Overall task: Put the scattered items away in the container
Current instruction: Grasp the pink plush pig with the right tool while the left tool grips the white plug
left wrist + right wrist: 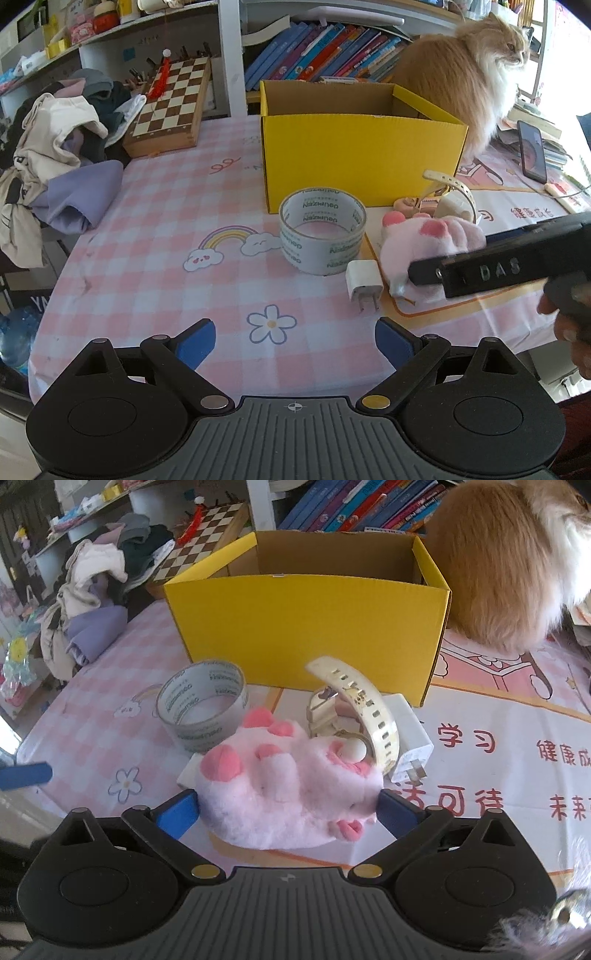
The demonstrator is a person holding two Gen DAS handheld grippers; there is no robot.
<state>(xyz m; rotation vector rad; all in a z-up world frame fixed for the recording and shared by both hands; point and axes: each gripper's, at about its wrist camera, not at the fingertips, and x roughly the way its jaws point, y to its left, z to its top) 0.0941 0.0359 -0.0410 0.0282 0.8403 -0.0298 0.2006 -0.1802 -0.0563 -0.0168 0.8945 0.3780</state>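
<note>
A: Left gripper [295, 341]?
B: Jaws apart, nothing between; hovering at the table's near edge, over the pink checked cloth [155, 229].
A: Right gripper [288, 808]?
B: Jaws spread wide, blue pads flanking the fluffy pink paw-shaped plush [280, 797]; contact unclear. Plush lies before the yellow cardboard box [306, 635], just beside the clear tape roll [201, 701].

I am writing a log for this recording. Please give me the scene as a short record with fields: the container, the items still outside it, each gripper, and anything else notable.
container: yellow box, open top, on the table; contents not visible
items outside: tape roll, pink plush paw, watch, two white chargers
right gripper: open, jaws either side of the plush paw
left gripper: open, nothing between the jaws
other: cat sitting behind the box
</note>
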